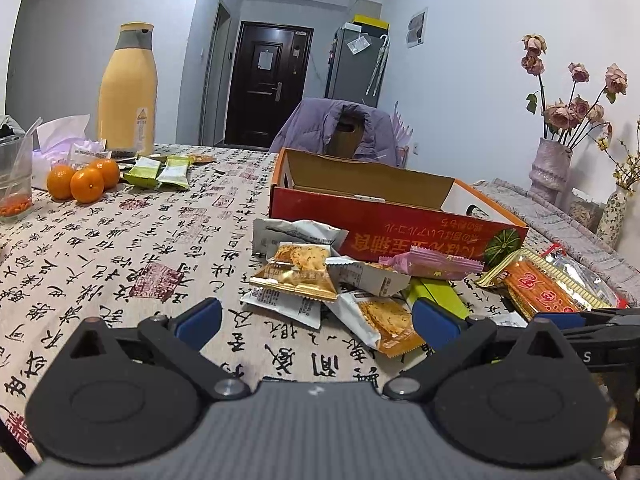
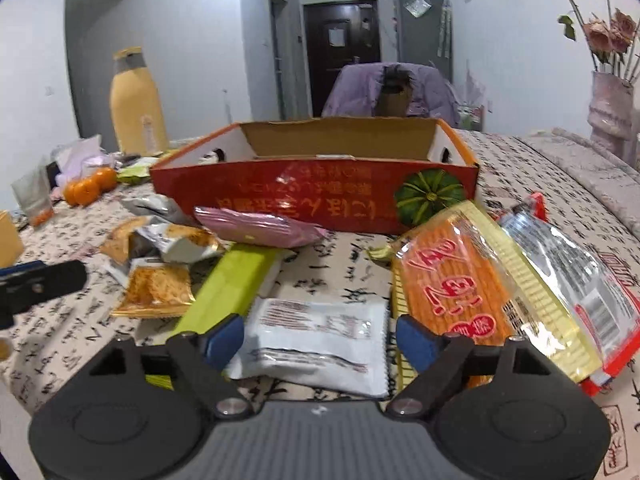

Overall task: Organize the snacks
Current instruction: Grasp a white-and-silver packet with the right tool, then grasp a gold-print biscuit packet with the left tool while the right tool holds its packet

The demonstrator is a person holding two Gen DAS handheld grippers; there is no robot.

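Snacks lie in a loose heap on the table [image 1: 120, 240], just in front of the red cardboard box [image 1: 400, 224], which is open at the top.

From the left wrist view, the left tongs [image 1: 316, 320] are spread wide and hold nothing, hovering short of the heap. Nearest them, in front of the box, are a white cracker packet [image 1: 376, 316] and a gold packet [image 1: 296, 276] stacked on others. A good pick would take the top packet by one free edge, so the ones beneath do not drag along. The box floor is hidden behind its front wall, so I cannot tell what it already holds.

From the right wrist view, the right tongs [image 2: 320, 336] are also open wide and empty, with a flat white sachet [image 2: 320, 344] lying between the blue pads, in front of the box. Closing low on its edges seems the thing to do. The orange biscuit pack [image 2: 452, 280] overlaps its neighbours. Print on the wrappers is too blurred to read, and the tongs' body hides the sachet's near edge.
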